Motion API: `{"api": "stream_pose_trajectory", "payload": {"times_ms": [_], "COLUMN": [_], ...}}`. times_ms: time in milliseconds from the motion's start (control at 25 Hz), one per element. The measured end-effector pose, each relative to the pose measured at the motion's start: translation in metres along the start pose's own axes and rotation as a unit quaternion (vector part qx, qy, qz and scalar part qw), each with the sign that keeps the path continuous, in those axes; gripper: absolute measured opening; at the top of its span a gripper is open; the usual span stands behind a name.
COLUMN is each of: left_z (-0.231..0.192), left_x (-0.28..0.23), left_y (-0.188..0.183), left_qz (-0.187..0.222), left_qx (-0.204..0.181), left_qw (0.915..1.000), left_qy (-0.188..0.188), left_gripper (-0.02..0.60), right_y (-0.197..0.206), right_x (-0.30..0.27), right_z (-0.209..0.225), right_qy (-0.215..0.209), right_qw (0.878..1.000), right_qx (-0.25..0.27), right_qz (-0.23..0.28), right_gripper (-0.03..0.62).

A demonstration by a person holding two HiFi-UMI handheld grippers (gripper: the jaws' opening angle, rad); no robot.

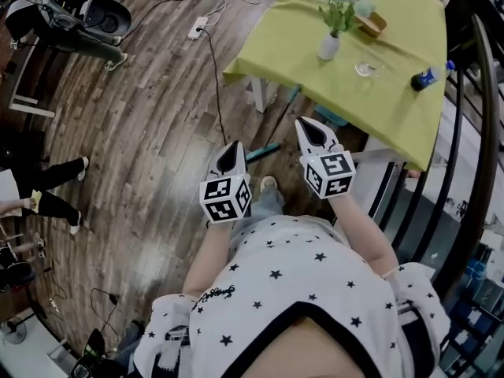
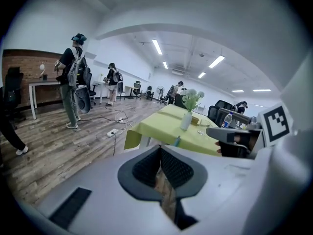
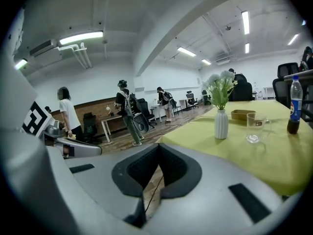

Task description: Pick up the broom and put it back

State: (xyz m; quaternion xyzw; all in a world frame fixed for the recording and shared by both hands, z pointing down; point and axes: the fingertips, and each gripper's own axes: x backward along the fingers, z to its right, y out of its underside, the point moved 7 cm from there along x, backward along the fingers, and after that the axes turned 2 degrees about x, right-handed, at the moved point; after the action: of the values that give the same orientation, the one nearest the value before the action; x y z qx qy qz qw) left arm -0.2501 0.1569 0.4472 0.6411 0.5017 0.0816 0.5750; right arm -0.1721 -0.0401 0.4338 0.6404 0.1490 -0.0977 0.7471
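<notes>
Your left gripper (image 1: pixel 232 148) and right gripper (image 1: pixel 307 126) are both clenched on nothing. On the yellow-green tabletop (image 1: pixel 291 46), a white vase (image 1: pixel 329 46) holds pale flowers (image 1: pixel 340 2). A clear glass (image 1: pixel 365 69) stands near it. At the right edge, a blue-labelled bottle (image 1: pixel 429 77) holds dark drink; its print is unreadable. The broom's teal handle (image 1: pixel 264 152) shows over the wood-plank floor (image 1: pixel 150 132) by the near edge.

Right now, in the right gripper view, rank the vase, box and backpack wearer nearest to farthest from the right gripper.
1. Vase, on the table, right of centre.
2. Box, just behind the vase.
3. Backpack wearer, far off, left of centre.
</notes>
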Motion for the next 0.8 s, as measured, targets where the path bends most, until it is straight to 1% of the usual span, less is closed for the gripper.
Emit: {"api": "stream_pose_trajectory", "payload": {"times_ms": [400, 800], "left_z": [-0.016, -0.023], "left_x": [-0.046, -0.075], "left_y": [-0.008, -0.004], "left_qz": [-0.019, -0.032], "left_qx": [-0.002, -0.004], "left_qw": [0.9997, 0.9994], "left_qy": [0.013, 0.016], "left_gripper": [0.012, 0.012], "right_y": [0.014, 0.043], "right_x": [-0.049, -0.085], "right_z": [0.026, 0.054], "right_qy": [0.024, 0.044], "right_qw": [0.999, 0.998], "right_qx": [-0.014, -0.032], "right_qz": [-0.016, -0.043], "right_gripper": [-0.006, -0.006]}}
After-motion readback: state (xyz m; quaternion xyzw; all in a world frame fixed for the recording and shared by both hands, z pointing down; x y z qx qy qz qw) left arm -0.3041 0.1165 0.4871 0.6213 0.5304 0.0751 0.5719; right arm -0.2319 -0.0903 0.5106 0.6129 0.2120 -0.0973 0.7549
